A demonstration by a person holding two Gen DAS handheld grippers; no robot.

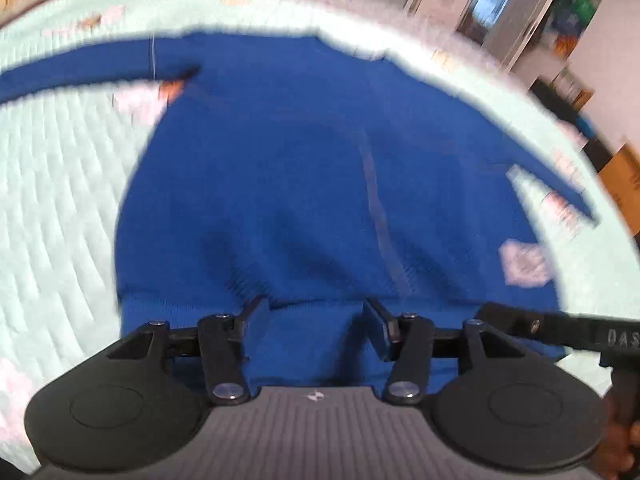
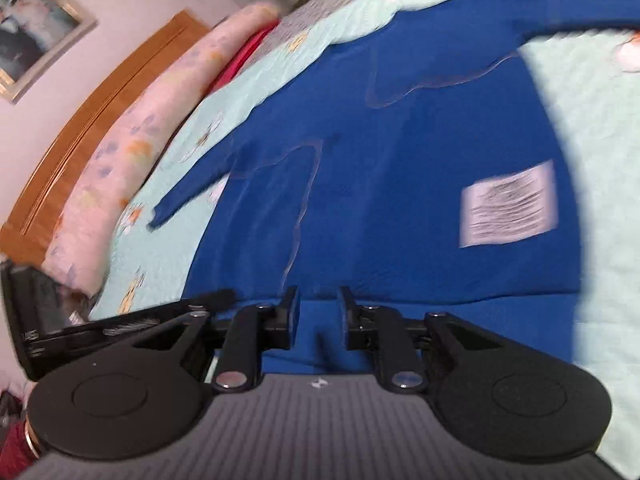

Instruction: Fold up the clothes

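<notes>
1. Covering nearly all of both views, a pale mint quilted bed carries the blue sweater, spread flat with both sleeves out to the sides.
2. Only the right wrist view shows the wooden headboard, a long floral pillow, a framed picture on the wall and a white care label on the sweater.
3. Only the left wrist view shows shelving and a doorway beyond the bed's far edge.
4. Over the sweater's ribbed hem, the left gripper has its fingers wide apart, blue knit showing between them; no pad presses it.
5. Further along the same hem, the right gripper has its fingers narrowly apart, with cloth in the gap but no visible pinch.
</notes>
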